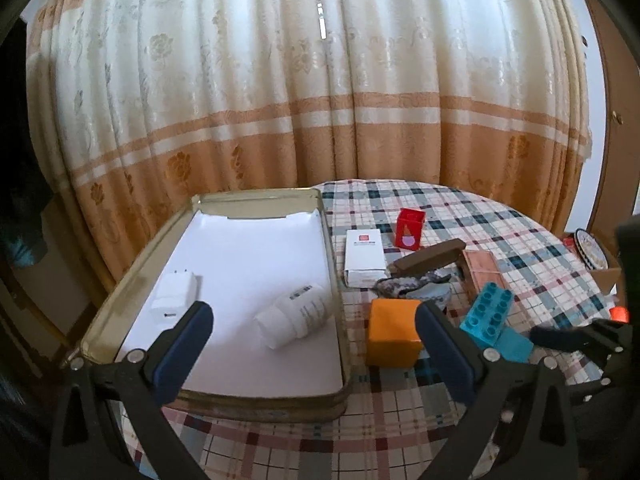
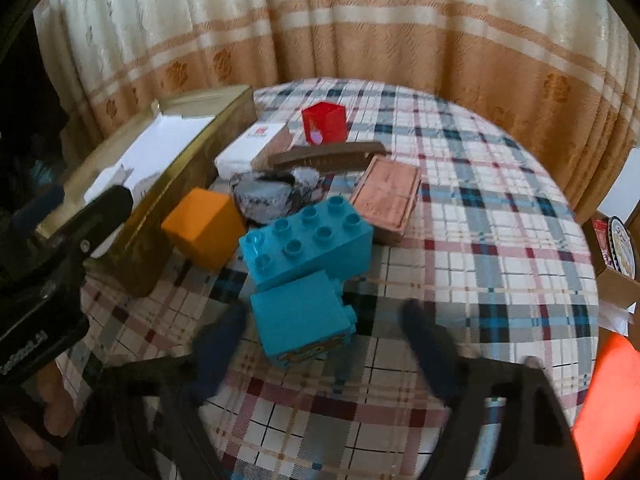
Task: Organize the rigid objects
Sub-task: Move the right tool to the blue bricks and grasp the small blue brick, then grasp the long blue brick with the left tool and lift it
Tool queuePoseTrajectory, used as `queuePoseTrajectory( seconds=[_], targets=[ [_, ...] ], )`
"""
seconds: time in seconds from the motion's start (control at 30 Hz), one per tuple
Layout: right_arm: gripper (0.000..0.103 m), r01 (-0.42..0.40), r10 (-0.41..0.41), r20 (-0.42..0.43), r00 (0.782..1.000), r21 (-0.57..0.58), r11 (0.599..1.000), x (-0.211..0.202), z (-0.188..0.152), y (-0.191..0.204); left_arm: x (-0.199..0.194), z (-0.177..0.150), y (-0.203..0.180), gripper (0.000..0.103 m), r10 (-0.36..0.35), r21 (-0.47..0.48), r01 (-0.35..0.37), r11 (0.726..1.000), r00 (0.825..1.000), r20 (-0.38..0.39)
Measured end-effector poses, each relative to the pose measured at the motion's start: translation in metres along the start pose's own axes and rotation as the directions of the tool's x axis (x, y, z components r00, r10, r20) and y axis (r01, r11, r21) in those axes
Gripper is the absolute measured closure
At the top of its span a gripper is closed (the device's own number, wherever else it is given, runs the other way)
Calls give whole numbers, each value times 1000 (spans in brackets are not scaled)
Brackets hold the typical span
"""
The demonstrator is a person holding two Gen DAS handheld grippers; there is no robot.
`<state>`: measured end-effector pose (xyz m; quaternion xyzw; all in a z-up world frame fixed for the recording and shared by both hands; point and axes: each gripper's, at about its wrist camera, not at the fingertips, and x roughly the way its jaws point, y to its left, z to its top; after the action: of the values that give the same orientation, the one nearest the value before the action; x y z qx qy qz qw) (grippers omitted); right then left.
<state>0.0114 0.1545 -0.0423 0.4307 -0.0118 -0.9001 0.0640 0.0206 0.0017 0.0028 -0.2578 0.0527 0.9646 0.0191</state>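
A gold tin box lined with white paper holds a white plug adapter and a white pill bottle lying on its side. My left gripper is open and empty above the tin's near right part. Right of the tin lie an orange cube, a teal toy brick, a white carton and a red box. My right gripper is open, its blurred fingers either side of the smaller teal brick; the studded teal brick and orange cube lie beyond.
A brown bar, a pink-brown flat box and a grey crumpled object lie mid-table on the plaid cloth. A curtain hangs behind. A cardboard box sits off the right edge.
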Motion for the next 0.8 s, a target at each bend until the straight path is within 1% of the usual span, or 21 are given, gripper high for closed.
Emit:
queuePoseTrajectory(
  seconds=[0.03,0.2,0.43,0.5,0.57,0.6,0.67,0.73,0.8],
  targets=[
    [47,-10,10,-20,1000,1,1000,3,0,-1,-2,0,-4,1,1,16,-1,1000,1000,7],
    [56,-23,23,-5,1000,21,1000,-1,-2,-5,-6,0,-13,1,-9,61,8,998,1000,18],
    [56,-45,41,36,999,117,992,-13,-7,-31,-3,1,-16,1,-26,69,26,997,1000,-4],
    [56,-58,48,70,996,155,986,-20,-5,-40,-2,1,-18,1,-37,76,37,996,999,-5],
    [56,-35,10,129,992,189,981,-30,0,-49,-3,1,-23,1,-58,89,58,994,998,1],
    [56,-20,-9,145,989,195,981,-32,1,-51,-4,3,-26,1,-67,96,66,993,998,9],
    [56,29,-74,191,979,227,974,-37,9,-60,-4,4,-33,1,-98,97,95,991,995,23],
    [56,60,-119,215,969,262,963,-39,16,-68,-1,6,-43,1,-126,121,124,985,992,6],
    [56,121,-208,241,948,330,936,-42,23,-80,-2,8,-52,1,-142,143,138,980,990,22]
  ],
)
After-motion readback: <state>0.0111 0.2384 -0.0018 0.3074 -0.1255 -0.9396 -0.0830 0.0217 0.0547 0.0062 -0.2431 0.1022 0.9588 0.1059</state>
